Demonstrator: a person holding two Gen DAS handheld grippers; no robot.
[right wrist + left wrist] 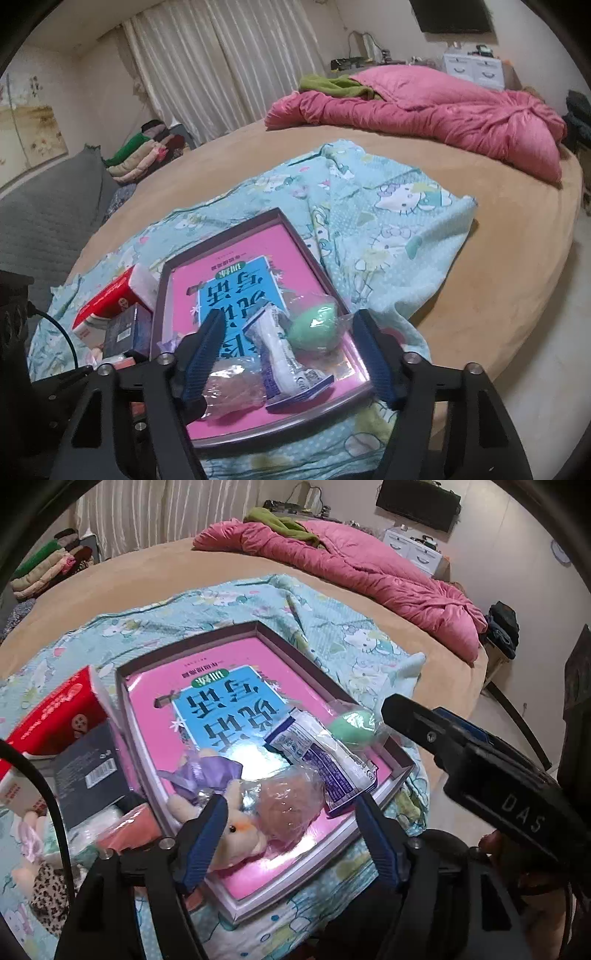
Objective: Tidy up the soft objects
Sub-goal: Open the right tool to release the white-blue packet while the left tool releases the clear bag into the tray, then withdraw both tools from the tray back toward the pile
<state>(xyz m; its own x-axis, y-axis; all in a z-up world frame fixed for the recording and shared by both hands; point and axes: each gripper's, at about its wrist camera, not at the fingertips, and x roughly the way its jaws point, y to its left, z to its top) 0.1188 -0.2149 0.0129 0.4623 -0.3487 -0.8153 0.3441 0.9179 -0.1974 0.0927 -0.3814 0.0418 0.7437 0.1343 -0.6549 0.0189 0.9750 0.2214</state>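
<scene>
Both my left gripper (291, 834) and right gripper (290, 356) hang with fingers released, holding nothing. The plush bunny (236, 830), wrapped peach sponge (291, 805), white packet (321, 760) and green sponge (351, 722) lie in the shallow box lid (258, 627) on the bed. My worry: the crinkly wrappers slip on the glossy pink liner, so a careless pinch could skid them over the low rim.

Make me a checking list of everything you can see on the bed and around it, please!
Surface: tan bed under a blue blanket.
Job's things: tray holds plush, pink sponge, green sponge, white packet.
Clutter: red box, dark box left of tray.
Grippers: left gripper open; right gripper open; nothing gripped.
Cables: black cable at left.
Surroundings: pink quilt, curtains.
</scene>
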